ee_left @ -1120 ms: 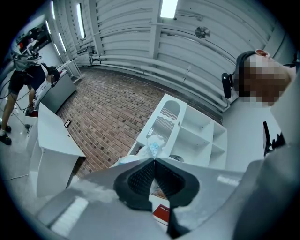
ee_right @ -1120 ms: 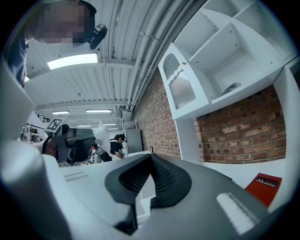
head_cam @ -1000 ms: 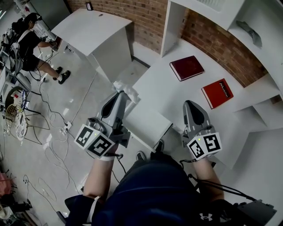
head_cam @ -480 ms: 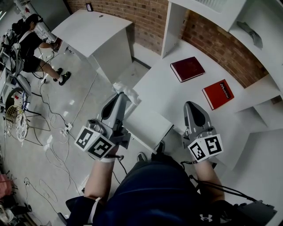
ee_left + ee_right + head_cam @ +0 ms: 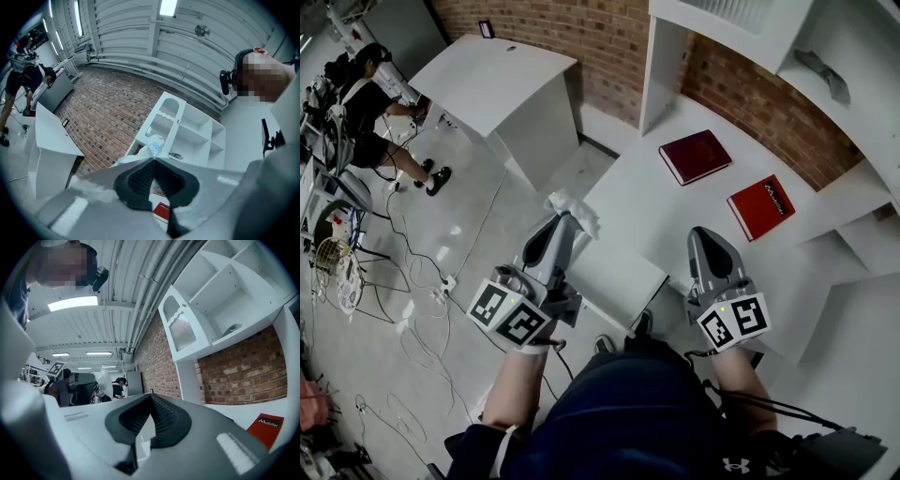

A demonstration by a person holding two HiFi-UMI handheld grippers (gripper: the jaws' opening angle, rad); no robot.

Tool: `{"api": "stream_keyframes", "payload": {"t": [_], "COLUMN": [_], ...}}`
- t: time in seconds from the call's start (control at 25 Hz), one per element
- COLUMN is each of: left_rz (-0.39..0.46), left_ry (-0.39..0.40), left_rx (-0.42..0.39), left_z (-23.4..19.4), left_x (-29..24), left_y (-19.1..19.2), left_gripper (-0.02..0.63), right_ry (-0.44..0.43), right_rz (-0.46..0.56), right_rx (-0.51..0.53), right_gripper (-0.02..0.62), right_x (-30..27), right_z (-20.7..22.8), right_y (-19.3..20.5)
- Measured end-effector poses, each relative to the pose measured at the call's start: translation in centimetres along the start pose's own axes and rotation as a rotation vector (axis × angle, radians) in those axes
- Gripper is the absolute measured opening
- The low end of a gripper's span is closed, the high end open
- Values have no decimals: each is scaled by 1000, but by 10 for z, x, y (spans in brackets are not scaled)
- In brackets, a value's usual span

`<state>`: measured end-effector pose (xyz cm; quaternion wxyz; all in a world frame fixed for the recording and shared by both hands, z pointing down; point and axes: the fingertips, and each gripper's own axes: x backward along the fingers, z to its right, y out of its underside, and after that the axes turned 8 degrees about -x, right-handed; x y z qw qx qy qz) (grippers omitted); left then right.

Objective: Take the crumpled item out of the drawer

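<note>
My left gripper (image 5: 565, 219) is shut on a crumpled white item (image 5: 575, 205) and holds it in the air beyond the left corner of the white desk (image 5: 643, 202). In the left gripper view the crumpled item (image 5: 153, 147) sticks out just past the closed tips (image 5: 153, 160). The white drawer (image 5: 612, 270) stands pulled out of the desk front between my two grippers. My right gripper (image 5: 706, 240) is shut with nothing in it, over the desk's front edge; its jaws (image 5: 150, 396) meet with no gap.
A dark red book (image 5: 695, 156) and a brighter red book (image 5: 761, 207) lie on the desk. White shelves (image 5: 825, 66) rise behind on a brick wall. A white table (image 5: 492, 80) stands at the back left, a person (image 5: 358, 101) beyond it, cables (image 5: 422, 314) on the floor.
The left gripper has moved slightly right and toward the desk corner, still holding the crumpled item. The right gripper has hardly moved.
</note>
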<state>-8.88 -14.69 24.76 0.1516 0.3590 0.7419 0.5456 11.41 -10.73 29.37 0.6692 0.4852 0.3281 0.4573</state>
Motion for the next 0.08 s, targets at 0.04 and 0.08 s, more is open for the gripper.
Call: {"api": "stream_keyframes", "payload": {"t": [0.04,0.08], "left_rz": [-6,-13], "left_ry": [-1,-1], "left_rx": [-2,-4], "left_z": [0,0], "left_x": [0,0], "left_y": [2,4], "left_gripper": [3,3], "right_ry": [2,5], "right_rz": [-1,-2], "right_rx": [-1,-3], "right_gripper": [2,2], "right_x": [1,2], "right_z": [0,1], "right_y": [0,1]}}
